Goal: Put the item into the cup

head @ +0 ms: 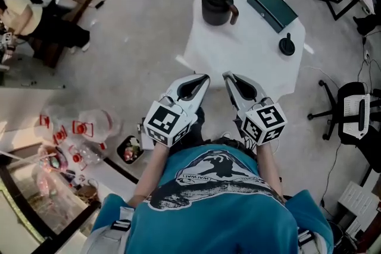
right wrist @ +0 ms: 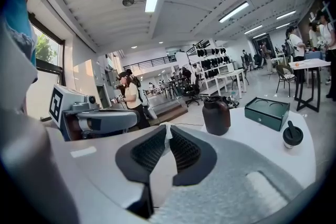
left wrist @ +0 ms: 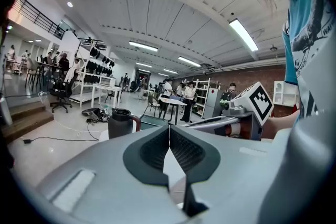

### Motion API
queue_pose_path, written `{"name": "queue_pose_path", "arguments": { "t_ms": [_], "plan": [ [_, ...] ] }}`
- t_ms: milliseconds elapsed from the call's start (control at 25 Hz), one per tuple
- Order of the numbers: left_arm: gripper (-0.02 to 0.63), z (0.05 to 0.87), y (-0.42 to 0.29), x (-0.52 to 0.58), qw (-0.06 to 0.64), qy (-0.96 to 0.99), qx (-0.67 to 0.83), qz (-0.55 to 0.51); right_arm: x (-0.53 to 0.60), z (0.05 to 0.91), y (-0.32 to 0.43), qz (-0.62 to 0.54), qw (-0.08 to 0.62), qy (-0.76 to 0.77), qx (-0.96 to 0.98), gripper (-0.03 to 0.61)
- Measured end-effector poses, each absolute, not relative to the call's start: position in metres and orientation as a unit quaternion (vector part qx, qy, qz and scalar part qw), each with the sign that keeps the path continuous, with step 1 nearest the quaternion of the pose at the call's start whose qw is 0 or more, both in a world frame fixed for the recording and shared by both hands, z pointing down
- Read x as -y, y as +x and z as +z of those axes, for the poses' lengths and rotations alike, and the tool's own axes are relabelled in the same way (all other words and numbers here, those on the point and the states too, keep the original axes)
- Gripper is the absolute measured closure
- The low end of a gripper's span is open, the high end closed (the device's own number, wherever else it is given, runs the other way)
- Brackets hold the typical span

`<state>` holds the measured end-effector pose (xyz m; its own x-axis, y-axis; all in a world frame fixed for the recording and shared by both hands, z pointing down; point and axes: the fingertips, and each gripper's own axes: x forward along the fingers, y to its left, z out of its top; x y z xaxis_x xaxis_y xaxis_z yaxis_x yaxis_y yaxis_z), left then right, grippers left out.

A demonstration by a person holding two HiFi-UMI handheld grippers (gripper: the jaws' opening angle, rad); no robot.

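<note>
Hovering at the table's (head: 250,38) near edge, left gripper (head: 206,77) and right gripper (head: 226,75) clenched empty.

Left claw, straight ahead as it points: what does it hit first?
Probably the green box on the white table, dead ahead of the left claw; the black jug sits left of the line. Depth unclear.

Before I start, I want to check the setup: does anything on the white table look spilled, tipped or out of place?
Nothing stands out. The dark cup stands upright, the green box lies flat, and the small black knobbed piece sits near the edge of the white table. No spill shows.
</note>
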<state>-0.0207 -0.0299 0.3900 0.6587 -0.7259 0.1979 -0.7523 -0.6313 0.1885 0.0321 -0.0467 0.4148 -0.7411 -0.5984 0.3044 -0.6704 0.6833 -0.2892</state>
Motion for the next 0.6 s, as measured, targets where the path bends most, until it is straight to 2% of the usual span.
{"name": "queue_pose_path", "arguments": {
  "t_ms": [600],
  "plan": [
    [0.607, 0.389, -0.099, 0.09, 0.123, 0.923, 0.362, 0.045, 0.088, 0.419, -0.045, 0.193, 0.095, 0.392, 0.894, 0.551]
  ]
}}
